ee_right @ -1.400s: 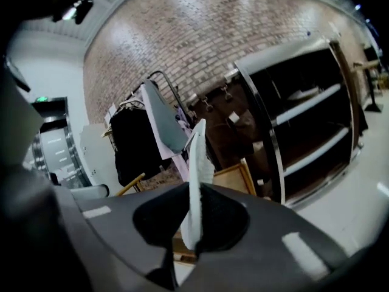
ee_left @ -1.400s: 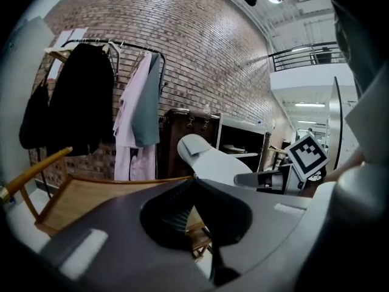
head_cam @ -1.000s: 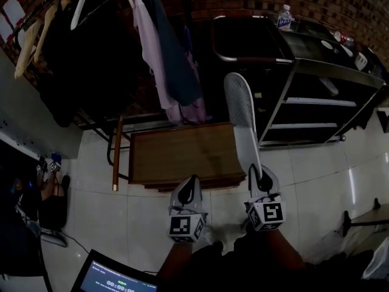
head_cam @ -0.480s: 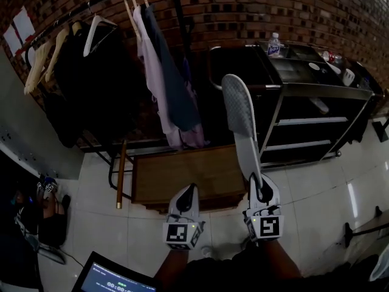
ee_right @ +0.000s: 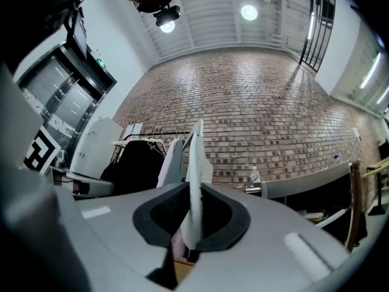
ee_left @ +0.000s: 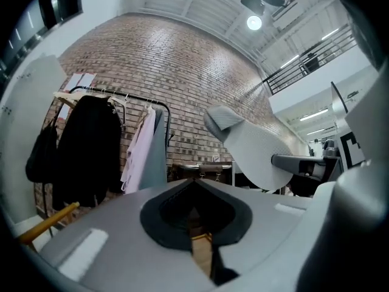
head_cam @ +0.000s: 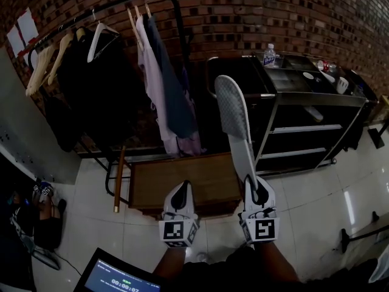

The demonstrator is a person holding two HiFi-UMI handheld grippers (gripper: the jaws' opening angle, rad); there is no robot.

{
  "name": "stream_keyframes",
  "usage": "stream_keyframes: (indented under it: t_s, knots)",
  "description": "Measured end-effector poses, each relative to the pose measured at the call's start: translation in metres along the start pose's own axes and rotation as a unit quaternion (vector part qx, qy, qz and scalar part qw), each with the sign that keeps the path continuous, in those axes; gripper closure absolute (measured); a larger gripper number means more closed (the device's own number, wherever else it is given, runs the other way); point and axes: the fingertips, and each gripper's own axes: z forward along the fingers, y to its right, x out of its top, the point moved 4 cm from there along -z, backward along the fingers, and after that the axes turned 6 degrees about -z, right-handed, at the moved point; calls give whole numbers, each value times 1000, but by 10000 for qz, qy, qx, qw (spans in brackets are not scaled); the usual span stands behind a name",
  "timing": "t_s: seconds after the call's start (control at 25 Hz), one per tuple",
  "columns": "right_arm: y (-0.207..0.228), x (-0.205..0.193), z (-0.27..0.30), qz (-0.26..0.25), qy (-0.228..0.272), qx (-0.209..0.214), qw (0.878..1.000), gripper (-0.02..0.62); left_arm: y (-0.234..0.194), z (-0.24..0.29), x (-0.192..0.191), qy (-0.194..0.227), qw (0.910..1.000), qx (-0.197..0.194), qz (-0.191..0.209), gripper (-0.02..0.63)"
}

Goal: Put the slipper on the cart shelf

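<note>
Slipper first: you have one pale grey, flat slipper. Its long axis runs from your right gripper up and away, leaning a little left. The far, rounded end looks like the toe, though the dim head view leaves that unsure. That end points toward the brick wall and overlaps the left end of the black metal cart.

The slipper hangs in the air above the low brown wooden bench and lies on no shelf. Your right fingers pinch its near end. In the right gripper view the slipper stands edge-on between them, rising straight out of the right gripper.

Your left gripper sits just beside the right one, apart from the slipper. In the left gripper view, the left gripper has its fingers pressed together on nothing, and the slipper shows off to the right.

Count: one slipper, two grippers, one cart, and one clear plastic bottle on the cart's top.
</note>
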Motion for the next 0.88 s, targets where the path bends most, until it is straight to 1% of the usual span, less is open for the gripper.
stream_keyframes:
  t_s: [0.2,0.32,0.4,0.6,0.88]
  knots:
    - [4,-4,-2,14,-118,2,9999,558,7,3,-4,-23,10000,-73,58,595]
    - [12,-9,-5,144,-214,-12,9997,557,13,4,-1,-99,9998,-103,131,595]
    - [20,-13,-9,128,-265,-30,9996,557,17,7,-1,-128,9998,-121,138,595]
    - [50,-28,-17,-267,-318,-7,9991,557,46,29,-21,-258,9994,-215,107,595]
    - [100,-48,-30,-307,-557,19,9980,557,92,58,-37,-332,9991,-263,90,595]
